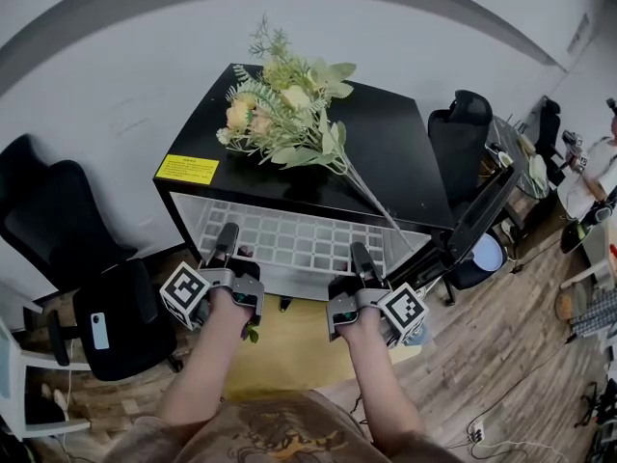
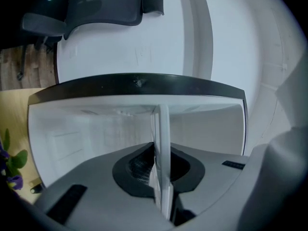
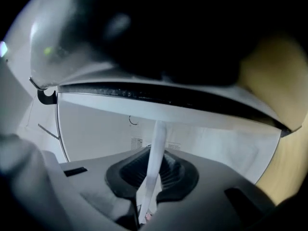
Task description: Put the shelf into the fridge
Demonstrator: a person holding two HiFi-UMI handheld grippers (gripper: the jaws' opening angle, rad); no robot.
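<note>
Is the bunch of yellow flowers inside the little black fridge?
No, the bunch of yellow and green flowers lies on top of the small black fridge, outside it.

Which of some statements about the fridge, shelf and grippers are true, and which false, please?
1. Both the left gripper and the right gripper are shut on the white grid shelf. True.
2. A bouquet of pale artificial flowers lies atop the small black fridge. True.
3. The fridge's black door is closed. False: it stands open at the right.
4. The yellow rectangular label is on the shelf. False: it is on the fridge's top.
</note>
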